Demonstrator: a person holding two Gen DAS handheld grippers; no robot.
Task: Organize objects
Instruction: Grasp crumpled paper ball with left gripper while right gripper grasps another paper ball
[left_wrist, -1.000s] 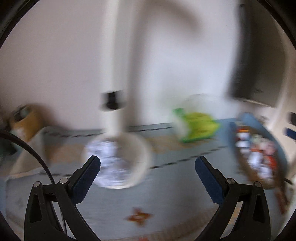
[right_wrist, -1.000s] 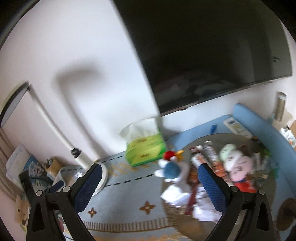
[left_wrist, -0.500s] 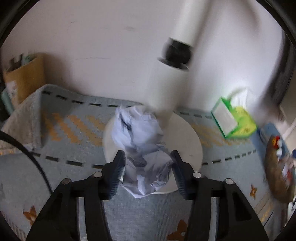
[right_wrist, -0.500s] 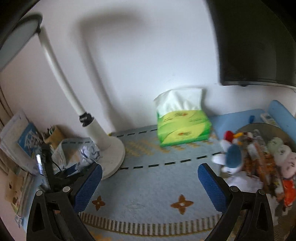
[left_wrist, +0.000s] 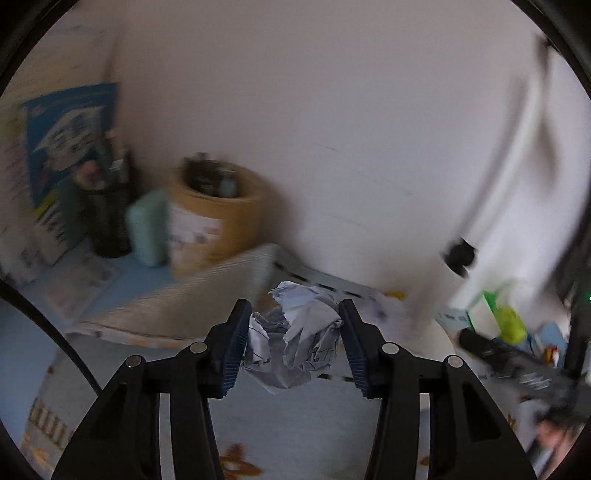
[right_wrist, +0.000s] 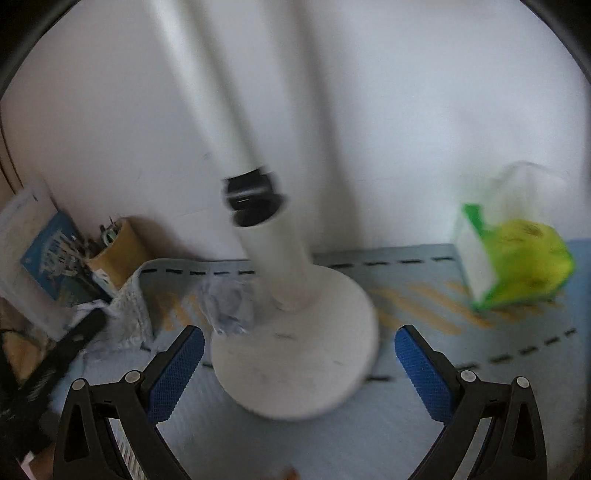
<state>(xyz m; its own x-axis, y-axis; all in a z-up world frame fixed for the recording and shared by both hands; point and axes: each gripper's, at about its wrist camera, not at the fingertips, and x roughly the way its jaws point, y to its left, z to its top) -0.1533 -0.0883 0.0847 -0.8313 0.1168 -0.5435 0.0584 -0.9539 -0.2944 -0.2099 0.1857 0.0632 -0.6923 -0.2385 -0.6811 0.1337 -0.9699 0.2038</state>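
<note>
My left gripper (left_wrist: 293, 345) is shut on a crumpled ball of white paper (left_wrist: 295, 343) and holds it above the blue mat. The same paper ball (right_wrist: 227, 308) shows blurred in the right wrist view, left of the white lamp base (right_wrist: 295, 354). My right gripper (right_wrist: 299, 365) is open and empty, its jaws standing either side of the lamp base. The left gripper's arm (right_wrist: 59, 354) shows dark at the left of the right wrist view.
A white lamp pole (right_wrist: 258, 221) rises from the base. A green tissue box (right_wrist: 513, 258) stands at the right by the wall. A tan cylinder holder (left_wrist: 214, 218), a pale green bottle (left_wrist: 147, 229), a dark cup and blue booklet (left_wrist: 62, 147) crowd the left corner.
My left gripper has lifted the paper ball off the lamp base and swung left toward the corner. My right gripper has moved left, up to the lamp base.
</note>
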